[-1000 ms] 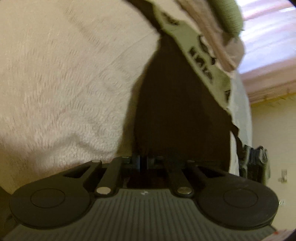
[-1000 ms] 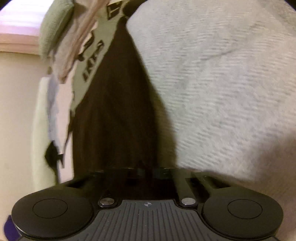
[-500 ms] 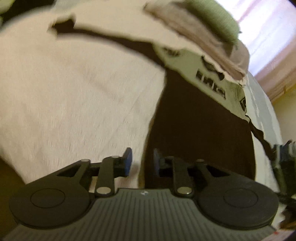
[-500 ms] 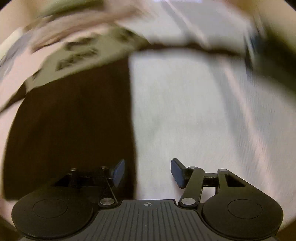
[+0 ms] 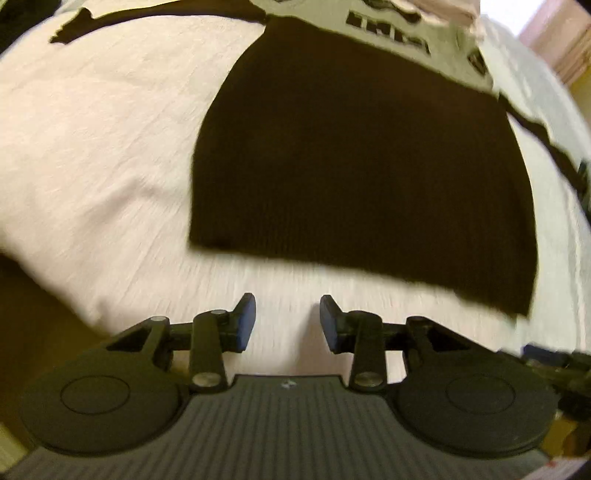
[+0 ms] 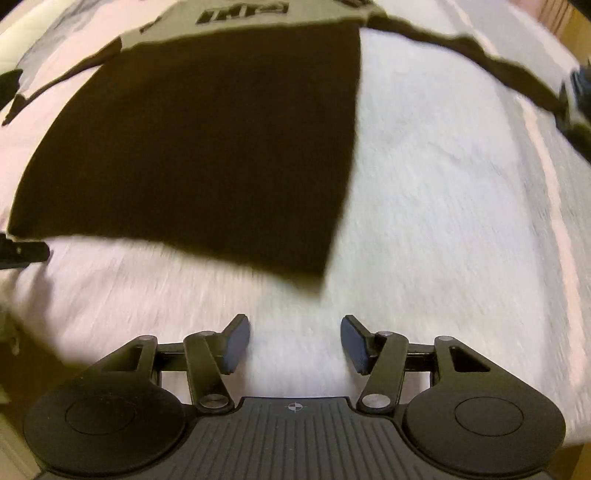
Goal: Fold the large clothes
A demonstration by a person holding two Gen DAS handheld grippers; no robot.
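Both tongs are spread wide with nothing between them. The left tongs [image 5: 287, 322] hang over bare white textured bedspread [image 5: 103, 140], just short of the near hem of the dark brown ribbed knit garment [image 5: 354, 155]. That garment lies flat on the bed as a neat rectangle, with a grey-green printed panel with black lettering [image 5: 388, 33] at its far end. The right tongs [image 6: 295, 341] sit just off the garment's near right corner [image 6: 192, 147], not touching it. The picture is a bit motion-blurred.
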